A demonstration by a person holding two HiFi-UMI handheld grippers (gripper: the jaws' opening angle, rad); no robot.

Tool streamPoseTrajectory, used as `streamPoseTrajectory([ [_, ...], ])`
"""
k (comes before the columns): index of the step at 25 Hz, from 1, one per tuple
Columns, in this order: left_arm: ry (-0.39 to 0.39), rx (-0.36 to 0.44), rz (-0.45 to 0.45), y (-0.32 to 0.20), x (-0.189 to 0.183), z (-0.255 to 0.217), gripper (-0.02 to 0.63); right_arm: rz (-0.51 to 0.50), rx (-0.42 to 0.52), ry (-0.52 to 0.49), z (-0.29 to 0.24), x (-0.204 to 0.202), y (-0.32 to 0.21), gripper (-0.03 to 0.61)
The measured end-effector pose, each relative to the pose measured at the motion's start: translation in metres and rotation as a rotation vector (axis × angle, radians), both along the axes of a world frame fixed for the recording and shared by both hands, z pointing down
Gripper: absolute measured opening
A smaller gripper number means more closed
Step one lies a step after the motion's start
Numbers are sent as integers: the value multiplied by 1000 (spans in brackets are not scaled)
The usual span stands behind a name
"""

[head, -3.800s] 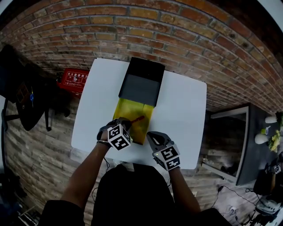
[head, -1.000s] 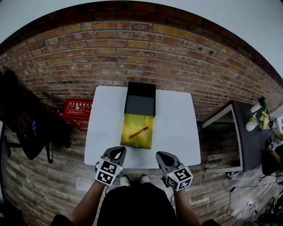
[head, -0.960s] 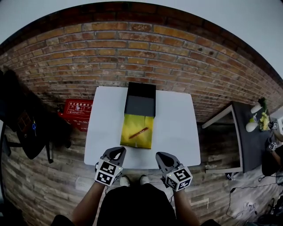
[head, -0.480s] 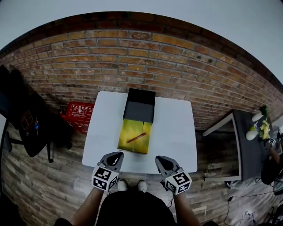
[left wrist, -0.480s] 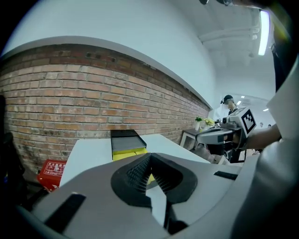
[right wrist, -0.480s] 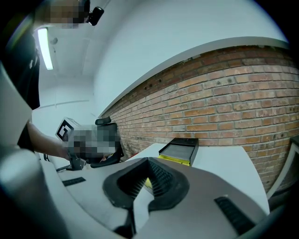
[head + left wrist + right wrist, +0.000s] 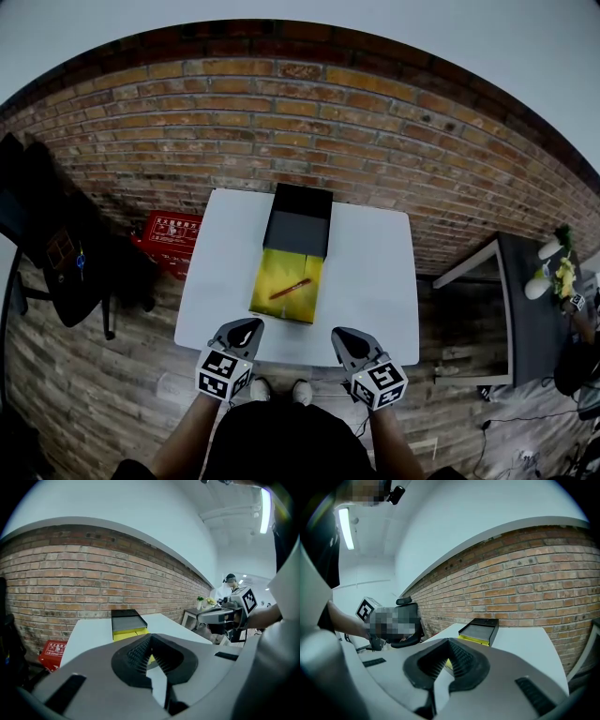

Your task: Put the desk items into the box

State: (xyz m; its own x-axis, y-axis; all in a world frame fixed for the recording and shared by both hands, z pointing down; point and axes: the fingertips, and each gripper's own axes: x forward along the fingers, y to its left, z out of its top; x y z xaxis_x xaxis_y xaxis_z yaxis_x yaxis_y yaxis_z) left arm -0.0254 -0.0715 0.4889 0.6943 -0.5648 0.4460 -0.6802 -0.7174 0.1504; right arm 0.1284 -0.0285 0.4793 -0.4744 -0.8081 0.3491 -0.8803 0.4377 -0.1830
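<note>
The white surface (image 7: 375, 272) stands against a brick wall (image 7: 281, 122). At its middle lies the open box (image 7: 270, 302), yellow inside, with its black lid (image 7: 300, 220) at the far end, toward the wall. A slim red item lies slantwise on the yellow floor of the box. It is likely a pen (image 7: 291, 289), though it is too small to be sure. The left gripper (image 7: 246, 327) and the right gripper (image 7: 345, 336) hang side by side at the near edge of the surface. They are apart from the box, one toward each side of it. In each gripper view the jaws are clenched tip to tip with nothing between them. A red case (image 7: 171, 239) and a dark chair (image 7: 52, 253) stand on the floor to the left of the surface.
</note>
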Motion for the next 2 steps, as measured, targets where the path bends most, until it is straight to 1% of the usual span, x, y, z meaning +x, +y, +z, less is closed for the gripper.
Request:
streamPoseTrajectory([
  [2, -5, -1, 1, -1, 1, 2, 14, 1, 5, 4, -1, 2, -2, 21],
])
